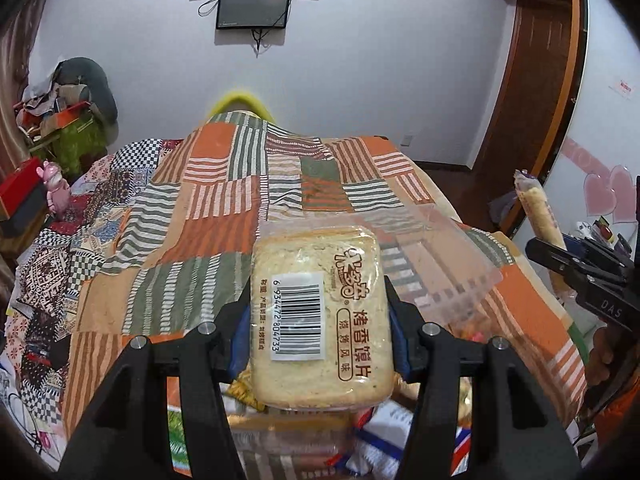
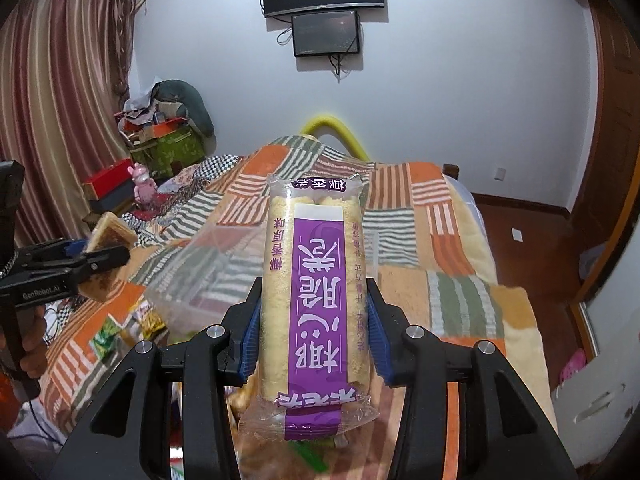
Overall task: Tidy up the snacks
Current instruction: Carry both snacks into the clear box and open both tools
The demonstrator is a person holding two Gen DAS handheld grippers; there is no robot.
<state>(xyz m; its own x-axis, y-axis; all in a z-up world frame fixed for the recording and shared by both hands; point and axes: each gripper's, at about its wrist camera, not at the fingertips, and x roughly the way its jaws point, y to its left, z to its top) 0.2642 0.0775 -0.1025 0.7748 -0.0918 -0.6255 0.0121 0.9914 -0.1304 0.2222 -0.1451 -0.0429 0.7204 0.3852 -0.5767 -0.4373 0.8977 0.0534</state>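
My left gripper (image 1: 320, 340) is clamped partway closed on a flat pack of toasted bun slices (image 1: 320, 316), its blue pads pressing the pack's two long sides; the barcode faces my camera and the pack is held up off the bed, above its near edge. Under it, at the bed's near edge, lies a heap of loose snack packets (image 1: 360, 448). A clear plastic container (image 1: 436, 256) sits on the patchwork quilt (image 1: 224, 216) just beyond the pack, toward the bed's right side. Further right, my right gripper (image 2: 316, 320) is also partway closed, gripping a long roll of rice crackers with a purple label (image 2: 316, 280) by its sides, the roll pointing away from me and raised above the quilt. From the right wrist view, more packets (image 2: 132, 320) lie on the quilt near the bed's near left edge, just beside the clear container's near corner.
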